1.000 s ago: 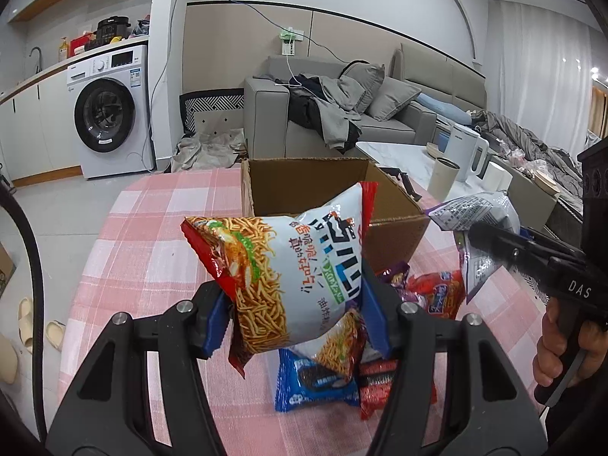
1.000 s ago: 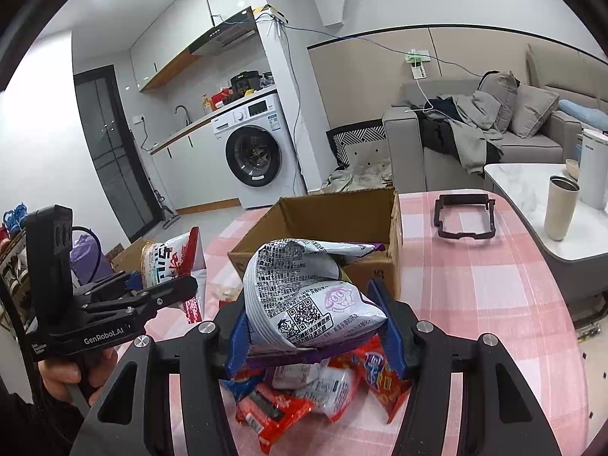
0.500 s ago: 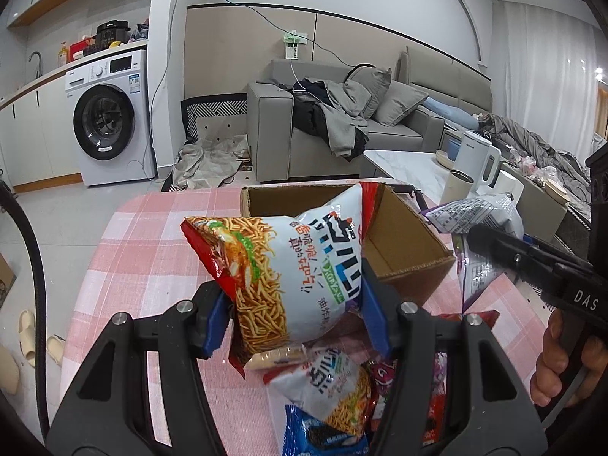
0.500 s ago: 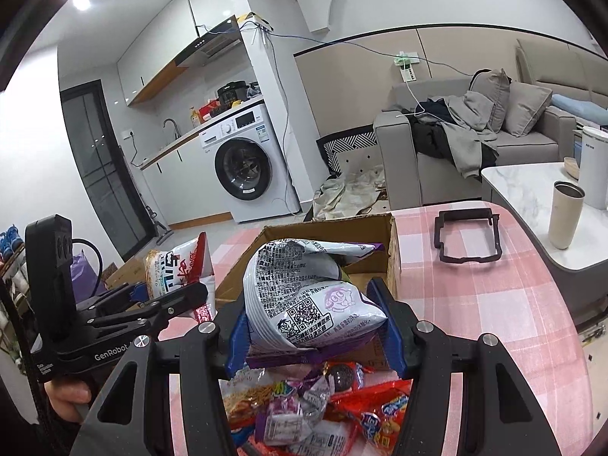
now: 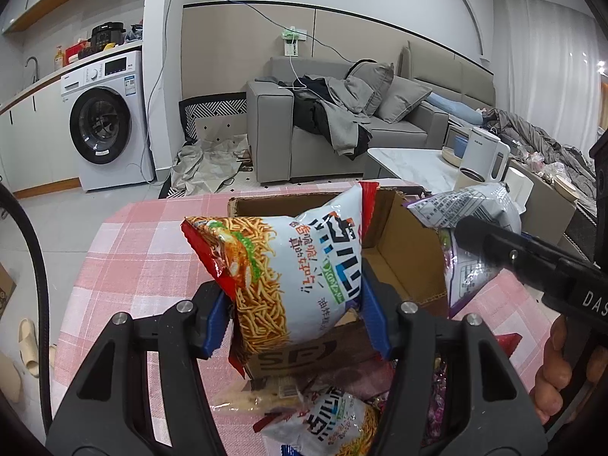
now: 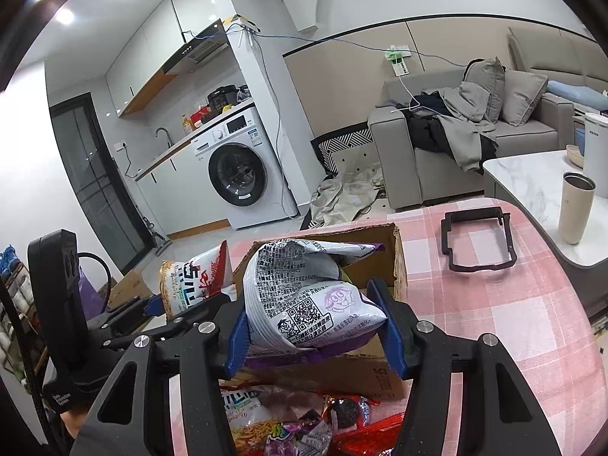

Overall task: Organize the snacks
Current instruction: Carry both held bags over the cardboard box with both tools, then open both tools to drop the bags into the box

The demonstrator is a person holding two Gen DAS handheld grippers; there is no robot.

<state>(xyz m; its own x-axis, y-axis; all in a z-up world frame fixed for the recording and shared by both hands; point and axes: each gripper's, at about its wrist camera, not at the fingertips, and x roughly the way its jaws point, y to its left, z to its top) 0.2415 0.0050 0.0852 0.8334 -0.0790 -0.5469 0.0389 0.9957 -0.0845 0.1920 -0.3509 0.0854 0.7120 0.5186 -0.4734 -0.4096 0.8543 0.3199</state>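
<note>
My left gripper point(image 5: 294, 319) is shut on a noodle snack bag point(image 5: 288, 266), white with red edges, held just over the near wall of an open cardboard box point(image 5: 402, 250). My right gripper point(image 6: 313, 332) is shut on a silver and purple snack bag point(image 6: 304, 300), held above the same box point(image 6: 395, 262). Each gripper shows in the other's view: the right one with its bag point(image 5: 471, 243), the left one with its bag point(image 6: 193, 281). A pile of snack packets point(image 5: 334, 418) lies on the table in front of the box, also in the right wrist view point(image 6: 304, 425).
The box stands on a table with a pink checked cloth point(image 6: 494, 304). A black rectangular frame point(image 6: 477, 239) lies on the cloth to the right of the box. A white side table with a beige cup point(image 6: 575, 207) stands beyond the right edge.
Both grippers have moved forward with their bags, from over the snack pile to over the box. The box now looks nearer and the pile has slid to the bottom of both views.
</note>
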